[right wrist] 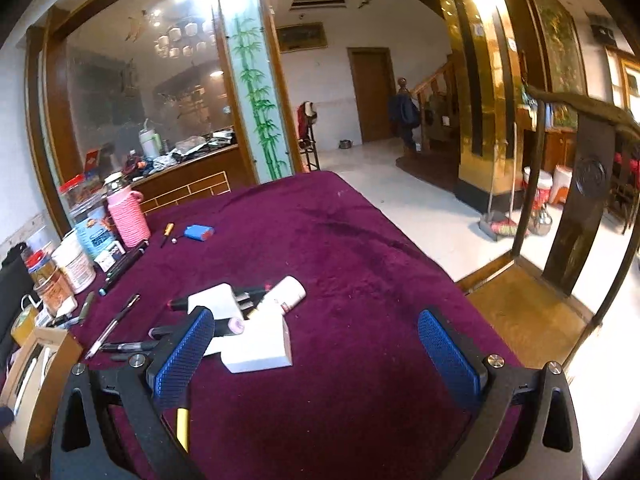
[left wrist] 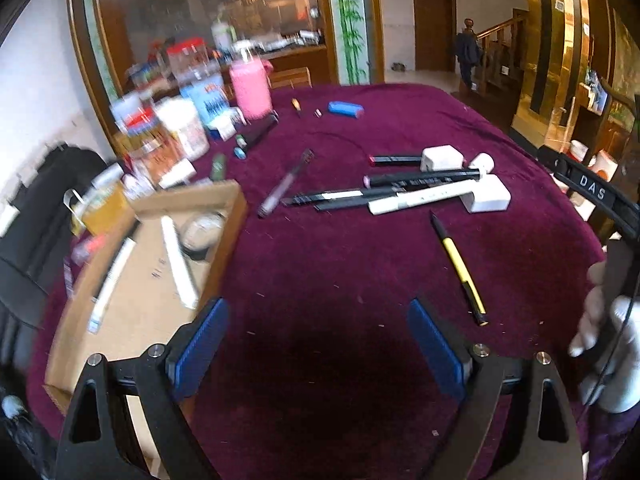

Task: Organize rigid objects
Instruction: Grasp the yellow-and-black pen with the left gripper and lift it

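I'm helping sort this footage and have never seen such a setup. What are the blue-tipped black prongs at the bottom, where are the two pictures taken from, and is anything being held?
The prongs are two hand-held grippers, one in each of a person's hands, each carrying a wide-angle camera that looks along its fingers. One picture comes from the left gripper, the other from the right gripper. Both are open and hold nothing. Below lies a dark red velvety tablecloth. On it are a yellow-and-black pen, a pile of black and white marker pens, white plastic blocks and a blue oblong case. An open cardboard box at the left already holds a few white pens.
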`<state>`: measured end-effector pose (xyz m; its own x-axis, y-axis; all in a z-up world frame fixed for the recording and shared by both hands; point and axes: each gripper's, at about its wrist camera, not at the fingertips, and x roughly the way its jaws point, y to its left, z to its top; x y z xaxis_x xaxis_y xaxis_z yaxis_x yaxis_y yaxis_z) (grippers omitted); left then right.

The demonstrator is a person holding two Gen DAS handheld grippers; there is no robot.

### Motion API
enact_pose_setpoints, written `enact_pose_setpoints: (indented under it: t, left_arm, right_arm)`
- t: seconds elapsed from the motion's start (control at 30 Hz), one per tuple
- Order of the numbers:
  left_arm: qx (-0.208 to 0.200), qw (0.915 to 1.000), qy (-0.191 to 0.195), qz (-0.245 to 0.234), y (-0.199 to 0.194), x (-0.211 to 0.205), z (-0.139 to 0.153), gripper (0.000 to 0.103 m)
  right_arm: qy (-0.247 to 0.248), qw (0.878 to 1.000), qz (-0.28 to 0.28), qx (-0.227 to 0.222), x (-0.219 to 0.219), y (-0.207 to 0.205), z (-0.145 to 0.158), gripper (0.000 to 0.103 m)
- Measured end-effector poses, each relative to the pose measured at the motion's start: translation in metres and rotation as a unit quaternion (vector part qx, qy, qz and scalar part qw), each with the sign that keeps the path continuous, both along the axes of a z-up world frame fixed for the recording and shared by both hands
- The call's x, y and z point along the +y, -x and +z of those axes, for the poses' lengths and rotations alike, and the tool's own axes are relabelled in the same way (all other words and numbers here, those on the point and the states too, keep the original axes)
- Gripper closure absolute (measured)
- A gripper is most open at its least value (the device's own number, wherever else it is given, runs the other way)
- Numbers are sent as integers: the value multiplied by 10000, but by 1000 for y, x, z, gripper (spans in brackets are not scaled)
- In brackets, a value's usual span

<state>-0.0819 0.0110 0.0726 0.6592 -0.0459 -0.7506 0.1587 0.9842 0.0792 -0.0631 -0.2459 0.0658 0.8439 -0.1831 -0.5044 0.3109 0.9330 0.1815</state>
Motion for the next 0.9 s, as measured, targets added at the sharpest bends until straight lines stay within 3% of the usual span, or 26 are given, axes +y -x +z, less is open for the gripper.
enact_pose_setpoints:
  t: [0.13, 0.3, 0.43, 0.7, 0.73, 0.77, 0.8, 0.9]
  left_arm:
    - [318, 9987, 362, -161, -11, -14, -14, 13]
    - [426, 9960, 453, -634, -22, -56, -27, 14]
    - [468, 9942, 388, -885, -35, -84, -33, 51]
    - [594, 9943, -32, -883, -60, -111, -58, 51]
    - [598, 9937, -26, -952, -59, -111, -58, 60]
    - [691, 9915, 167, -1088, -59, -108, -56, 85]
    - [704, 9916, 154, -1071, -58, -106, -55, 96]
    - [773, 9907, 423, -1041, -56, -90, -50, 95]
  right_arm:
    - [-274, 9996, -95, -35, -15, 3, -3, 1]
    - [-562, 9983, 14, 160, -21, -3, -10, 1]
    - [-585, 9981, 51, 180, -20, -4, -11, 1]
    - [-593, 9979, 52, 244, -18, -6, -13, 0]
    - [-597, 9979, 54, 256, -19, -7, -13, 0]
    - [-600, 9978, 52, 266, -19, -7, -14, 0]
    - [-608, 9977, 54, 283, -18, -7, -15, 0]
    - [-613, 9975, 57, 340, -19, -10, -17, 0]
